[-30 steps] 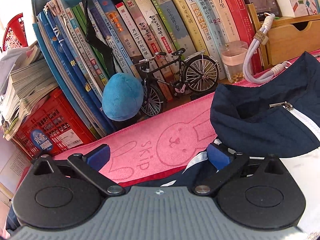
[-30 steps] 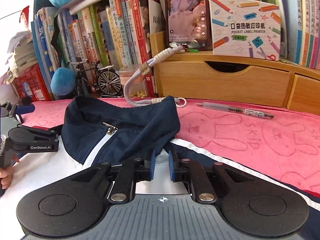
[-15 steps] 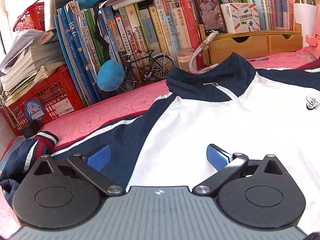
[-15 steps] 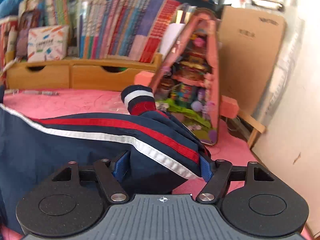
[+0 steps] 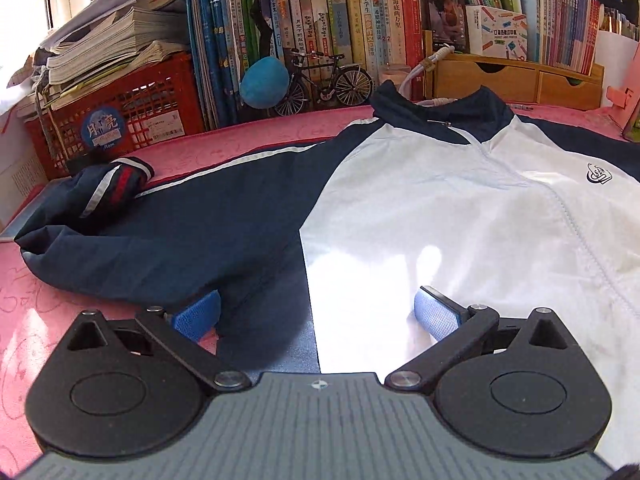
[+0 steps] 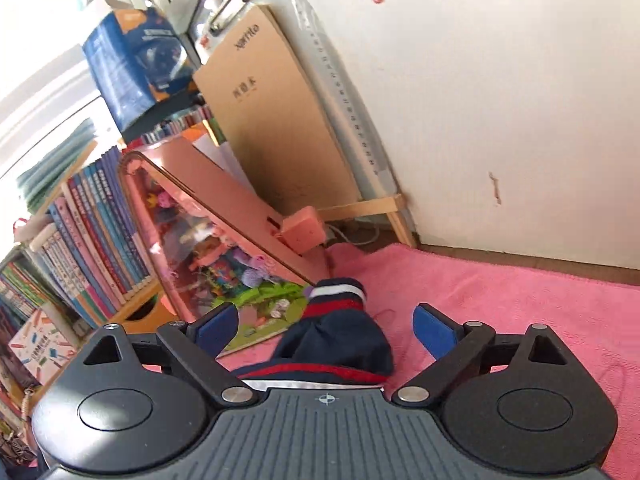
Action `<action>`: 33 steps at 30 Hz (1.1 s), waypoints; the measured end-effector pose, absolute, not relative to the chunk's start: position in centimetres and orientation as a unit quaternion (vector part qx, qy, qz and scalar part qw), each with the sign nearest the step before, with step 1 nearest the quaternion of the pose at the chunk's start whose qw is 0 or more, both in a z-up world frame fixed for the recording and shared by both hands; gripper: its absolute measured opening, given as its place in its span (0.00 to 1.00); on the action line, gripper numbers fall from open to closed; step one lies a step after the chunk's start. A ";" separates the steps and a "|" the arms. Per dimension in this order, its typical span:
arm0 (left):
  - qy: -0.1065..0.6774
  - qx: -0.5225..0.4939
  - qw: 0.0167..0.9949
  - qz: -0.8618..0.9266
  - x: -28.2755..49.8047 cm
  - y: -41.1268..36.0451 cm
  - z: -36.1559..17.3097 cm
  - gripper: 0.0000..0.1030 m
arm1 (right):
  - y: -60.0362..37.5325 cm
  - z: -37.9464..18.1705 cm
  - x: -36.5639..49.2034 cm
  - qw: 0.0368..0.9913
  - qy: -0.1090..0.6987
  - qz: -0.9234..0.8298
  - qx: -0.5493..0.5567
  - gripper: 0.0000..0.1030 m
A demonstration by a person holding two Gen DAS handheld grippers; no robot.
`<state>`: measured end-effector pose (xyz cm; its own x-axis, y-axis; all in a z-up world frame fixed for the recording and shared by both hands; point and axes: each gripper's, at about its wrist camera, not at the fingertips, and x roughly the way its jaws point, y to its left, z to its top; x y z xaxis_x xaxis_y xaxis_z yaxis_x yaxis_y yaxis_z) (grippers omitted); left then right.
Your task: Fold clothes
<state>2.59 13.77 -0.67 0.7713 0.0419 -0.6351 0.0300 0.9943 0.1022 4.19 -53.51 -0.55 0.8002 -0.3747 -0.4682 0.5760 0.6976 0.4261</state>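
Where papers (image 5: 116,40) top the red crate (image 5: 132,100), jacket (image 5: 440,208) flat beside

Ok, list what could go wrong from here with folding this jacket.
1. The right tongs have just been opening; the striped cuff lies loose between the pads, near the pink dollhouse, and could catch it when the sleeve is swung in.
2. The other sleeve lies bunched, so a fold may trap creases.
3. The left tongs straddle two panels and may pinch extra layers.
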 end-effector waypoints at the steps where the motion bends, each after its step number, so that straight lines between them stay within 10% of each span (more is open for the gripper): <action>1: 0.339 0.048 0.939 0.005 2.7 13.8 -0.7 1.00 | -53.8 -1.2 4.3 0.895 0.202 -0.284 0.277 0.93; 9: 0.329 0.072 0.941 0.016 2.3 13.0 -0.8 1.00 | -49.9 -2.4 9.8 0.903 0.276 -0.153 0.290 0.94; 15: 0.331 0.069 0.941 0.015 2.4 13.1 -0.8 1.00 | -43.6 4.7 6.3 0.962 0.109 0.133 0.212 1.00; 26: 0.332 0.064 0.941 0.015 2.4 13.1 -0.7 1.00 | -53.6 -4.8 8.2 0.896 0.290 -0.199 0.271 0.91; 28: 0.331 0.066 0.941 0.016 2.4 13.1 -0.8 1.00 | -53.2 -5.2 8.8 0.902 0.263 -0.183 0.289 0.69; 29: 0.330 0.068 0.941 0.016 2.4 13.0 -0.8 1.00 | -52.6 -4.7 9.4 0.902 0.262 -0.169 0.298 0.32; 30: 0.329 0.069 0.941 0.017 2.4 12.9 -0.8 1.00 | -51.6 -4.0 10.1 0.905 0.258 -0.160 0.296 0.19; 33: 0.327 0.075 0.942 0.020 2.3 12.7 -0.8 1.00 | -45.9 -0.2 11.6 0.943 0.248 -0.069 0.212 0.18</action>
<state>2.33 12.70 -0.77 0.7851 0.0869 -0.6133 0.0115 0.9879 0.1547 11.62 -45.90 -0.24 0.8676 -0.0247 -0.4966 0.2351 0.9005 0.3659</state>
